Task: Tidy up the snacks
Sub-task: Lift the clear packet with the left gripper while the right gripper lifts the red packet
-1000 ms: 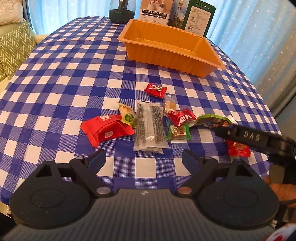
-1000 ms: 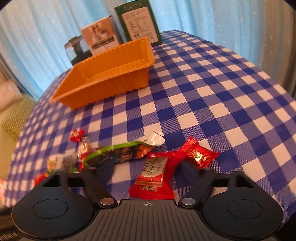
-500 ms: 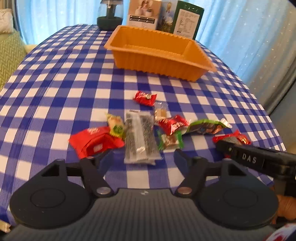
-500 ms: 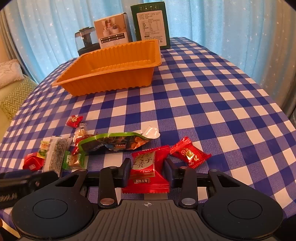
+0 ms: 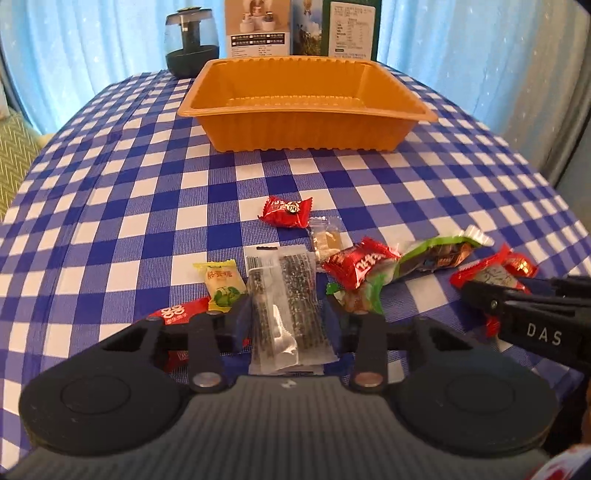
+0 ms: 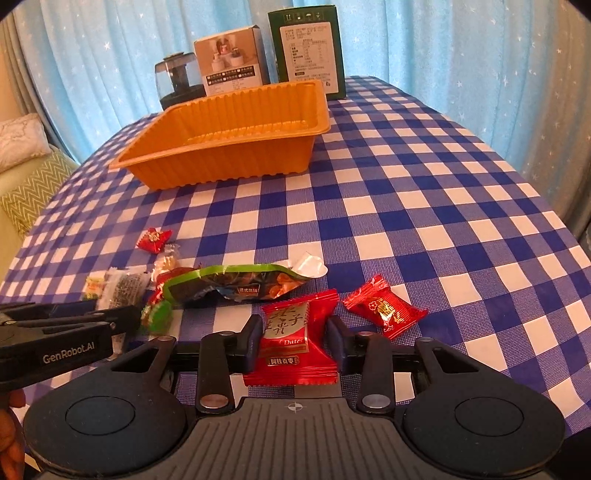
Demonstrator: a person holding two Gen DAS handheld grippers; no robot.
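Note:
My left gripper (image 5: 286, 321) is low over the checked cloth. Its jaws are closing, and the pads touch both long edges of a clear sesame-stick packet (image 5: 284, 295). My right gripper (image 6: 295, 332) is shut on a red date packet (image 6: 293, 328), which lies flat on the cloth. An empty orange tray (image 5: 303, 129) stands at the back. Loose snacks lie between the two grippers: a long green packet (image 6: 236, 284), a red candy (image 6: 384, 310), a red panda candy (image 5: 286, 211), a yellow-green packet (image 5: 223, 284) and a flat red packet (image 5: 177, 314) partly under the left finger.
Behind the orange tray (image 6: 221, 170) stand a dark jar (image 5: 190, 44), a white box (image 5: 258, 29) and a green box (image 5: 351, 29), with blue curtains beyond. A green sofa cushion (image 5: 11, 155) is off the table's left edge. The right gripper's arm (image 5: 535, 325) reaches in beside the left one.
The left gripper slid forward and down onto the sesame-stick packet, its jaws narrowing around it. The right gripper's jaws closed on the red date packet and stayed there.

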